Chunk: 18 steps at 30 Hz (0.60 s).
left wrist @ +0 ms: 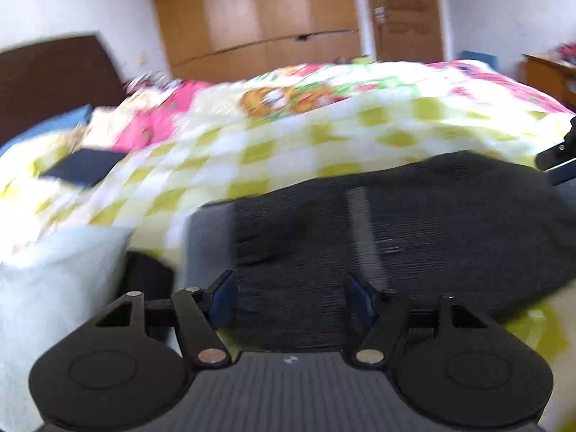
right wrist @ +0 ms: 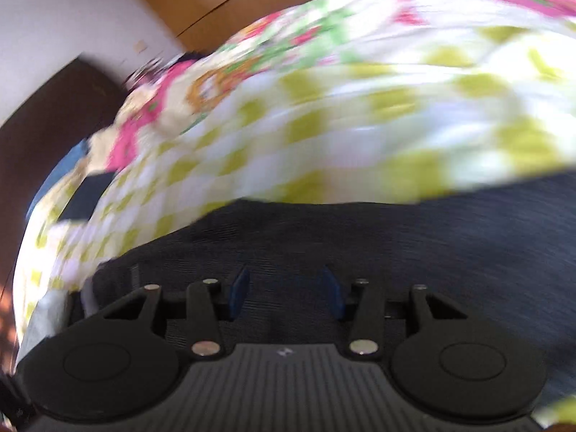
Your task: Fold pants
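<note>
The pants (left wrist: pixel 378 237) lie as a dark, part-folded bundle on the bed (left wrist: pixel 288 136), near its front edge. Both views are blurred, so the folds seem unfinished. Left gripper (left wrist: pixel 291 298) and right gripper (right wrist: pixel 286 291) hang released above the pants, grasping nothing.

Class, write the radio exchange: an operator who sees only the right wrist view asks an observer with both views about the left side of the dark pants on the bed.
Operator: Where is the other gripper?
Observer: The left gripper hovers over the pants, near their left edge, with its jaws apart.
Operator: Is anything beside it?
Observer: A pale fluffy bundle lies just to its left on the bed.
</note>
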Available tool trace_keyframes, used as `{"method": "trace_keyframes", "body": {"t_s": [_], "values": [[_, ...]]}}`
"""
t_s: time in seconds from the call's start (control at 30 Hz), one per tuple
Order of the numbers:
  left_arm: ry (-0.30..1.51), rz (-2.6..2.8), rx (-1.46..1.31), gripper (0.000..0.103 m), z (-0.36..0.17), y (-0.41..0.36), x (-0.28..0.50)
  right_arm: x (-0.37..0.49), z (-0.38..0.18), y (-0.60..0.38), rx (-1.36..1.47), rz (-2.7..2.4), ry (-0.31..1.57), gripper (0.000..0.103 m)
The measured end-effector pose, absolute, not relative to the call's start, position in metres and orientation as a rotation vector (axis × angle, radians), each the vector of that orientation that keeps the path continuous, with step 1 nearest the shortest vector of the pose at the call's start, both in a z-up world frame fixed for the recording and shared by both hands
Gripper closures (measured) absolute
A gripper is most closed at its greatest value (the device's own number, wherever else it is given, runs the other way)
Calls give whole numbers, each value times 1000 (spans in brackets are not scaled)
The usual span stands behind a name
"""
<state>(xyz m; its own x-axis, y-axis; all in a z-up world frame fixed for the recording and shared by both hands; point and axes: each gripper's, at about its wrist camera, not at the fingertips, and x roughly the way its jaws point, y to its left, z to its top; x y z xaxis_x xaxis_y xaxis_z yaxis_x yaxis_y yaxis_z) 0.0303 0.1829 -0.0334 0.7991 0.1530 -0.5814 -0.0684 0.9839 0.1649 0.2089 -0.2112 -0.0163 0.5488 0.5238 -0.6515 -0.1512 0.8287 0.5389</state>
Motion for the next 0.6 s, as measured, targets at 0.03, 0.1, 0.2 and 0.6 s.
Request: {"method": "trace_keyframes", "body": {"t_s": [0.03, 0.1, 0.2, 0.6], "values": [[630, 85, 155, 24, -32, 169, 29, 197, -17, -243, 490, 341, 890, 57], [623, 14, 178, 24, -29, 140, 31, 176, -19, -299, 550, 217, 846, 54], [642, -101, 242, 24, -29, 86, 35, 139, -28, -385, 646, 17, 789, 51], [644, -370, 435, 24, -24, -79, 67, 104, -92, -541, 1123, -192, 522, 49]]}}
